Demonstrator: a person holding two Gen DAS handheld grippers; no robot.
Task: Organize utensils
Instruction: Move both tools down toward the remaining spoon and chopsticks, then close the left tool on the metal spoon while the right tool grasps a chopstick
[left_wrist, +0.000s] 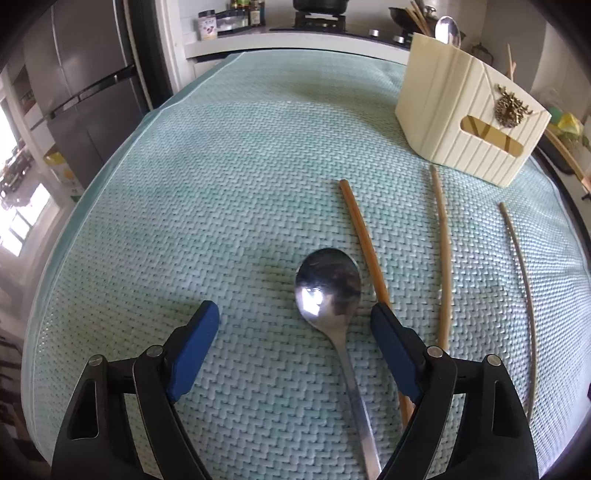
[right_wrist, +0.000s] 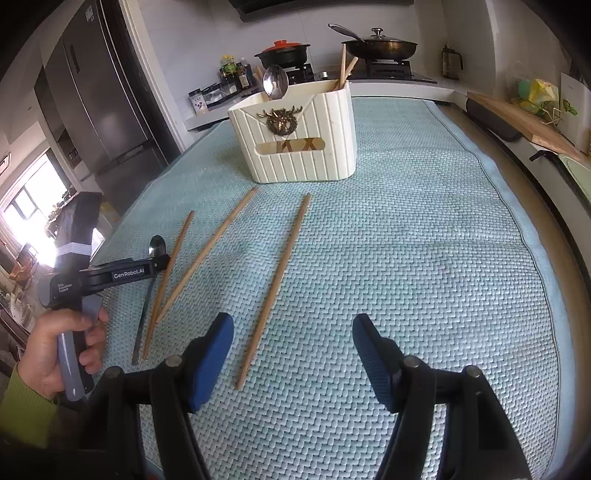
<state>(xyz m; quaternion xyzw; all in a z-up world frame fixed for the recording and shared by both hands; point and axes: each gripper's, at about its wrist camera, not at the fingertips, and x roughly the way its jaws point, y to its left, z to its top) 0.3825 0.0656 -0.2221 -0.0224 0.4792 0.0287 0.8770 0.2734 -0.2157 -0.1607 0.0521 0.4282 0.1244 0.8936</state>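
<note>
A steel spoon (left_wrist: 328, 288) lies on the teal woven mat (left_wrist: 184, 184), bowl pointing away, between the blue pads of my left gripper (left_wrist: 294, 312). Those pads stand apart and touch nothing. Three wooden chopsticks (left_wrist: 364, 243) (left_wrist: 443, 258) (left_wrist: 521, 280) lie to the spoon's right; the nearest runs under the right finger. A cream ribbed utensil holder (right_wrist: 299, 140) stands at the back with a spoon (right_wrist: 275, 83) and chopsticks (right_wrist: 345, 72) inside. My right gripper (right_wrist: 294, 322) hovers open over the mat, the rightmost chopstick (right_wrist: 277, 284) ending beside its left finger.
A hand (right_wrist: 66, 343) holds the left gripper's handle at the mat's left edge. Behind the mat a counter carries a stove with a frying pan (right_wrist: 380, 46) and a black pot (right_wrist: 282, 53). A dark fridge (right_wrist: 99, 103) stands left; a wooden board (right_wrist: 517, 118) lies right.
</note>
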